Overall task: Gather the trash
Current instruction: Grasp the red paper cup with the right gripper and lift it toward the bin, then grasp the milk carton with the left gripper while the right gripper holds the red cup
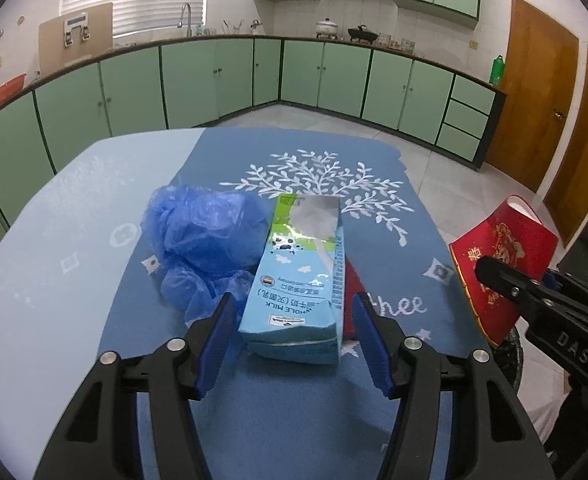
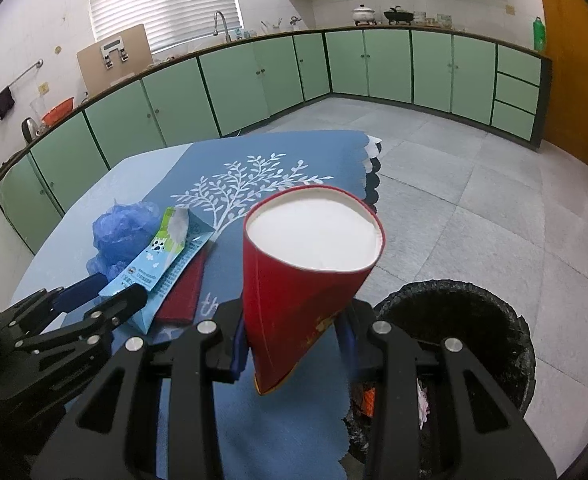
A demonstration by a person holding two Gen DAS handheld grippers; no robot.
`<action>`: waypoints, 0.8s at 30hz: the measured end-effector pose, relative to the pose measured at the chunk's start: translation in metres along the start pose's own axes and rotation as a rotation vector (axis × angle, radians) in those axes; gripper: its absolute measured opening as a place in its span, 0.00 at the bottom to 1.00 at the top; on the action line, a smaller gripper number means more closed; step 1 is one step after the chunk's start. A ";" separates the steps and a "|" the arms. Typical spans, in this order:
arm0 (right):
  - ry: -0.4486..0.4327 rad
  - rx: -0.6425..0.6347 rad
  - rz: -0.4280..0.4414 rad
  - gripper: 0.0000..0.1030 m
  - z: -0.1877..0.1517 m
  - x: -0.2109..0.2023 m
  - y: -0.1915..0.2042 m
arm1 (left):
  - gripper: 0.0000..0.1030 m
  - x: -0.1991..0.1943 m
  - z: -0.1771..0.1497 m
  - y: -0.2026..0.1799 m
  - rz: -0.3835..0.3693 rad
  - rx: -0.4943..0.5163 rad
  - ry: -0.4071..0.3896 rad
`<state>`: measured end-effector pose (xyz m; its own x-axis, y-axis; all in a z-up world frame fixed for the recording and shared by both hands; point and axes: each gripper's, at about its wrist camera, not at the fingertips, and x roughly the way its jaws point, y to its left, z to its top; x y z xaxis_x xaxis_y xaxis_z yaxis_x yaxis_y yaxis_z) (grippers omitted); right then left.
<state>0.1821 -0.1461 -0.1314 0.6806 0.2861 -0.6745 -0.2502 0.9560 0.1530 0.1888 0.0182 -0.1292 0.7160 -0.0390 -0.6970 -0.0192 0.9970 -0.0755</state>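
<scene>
Left gripper (image 1: 294, 332): jaws apart, straddling the near end of the milk carton (image 1: 297, 276), pads not touching it. Carton lies flat on the blue tablecloth (image 1: 301, 420), crumpled blue plastic bag (image 1: 202, 236) touching its left side. Right gripper (image 2: 294, 344): clamped on the squashed red paper cup (image 2: 305, 280), held beside the black-lined trash bin (image 2: 465, 312)
</scene>
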 end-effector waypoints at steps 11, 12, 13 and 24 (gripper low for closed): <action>0.009 -0.004 -0.005 0.34 0.001 0.004 0.000 | 0.45 0.007 0.000 -0.006 0.006 0.002 0.016; 0.008 -0.006 -0.005 0.34 0.001 0.003 0.001 | 0.45 0.006 0.000 -0.006 0.009 0.002 0.013; 0.007 -0.007 -0.003 0.34 0.001 0.003 0.001 | 0.45 0.004 0.000 -0.007 0.011 0.000 0.010; -0.022 -0.010 -0.002 0.34 0.003 -0.015 0.000 | 0.45 -0.038 -0.004 -0.006 -0.021 0.013 -0.043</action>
<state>0.1742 -0.1505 -0.1191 0.6960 0.2855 -0.6588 -0.2556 0.9560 0.1442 0.1589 0.0134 -0.1050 0.7456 -0.0570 -0.6639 0.0049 0.9968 -0.0800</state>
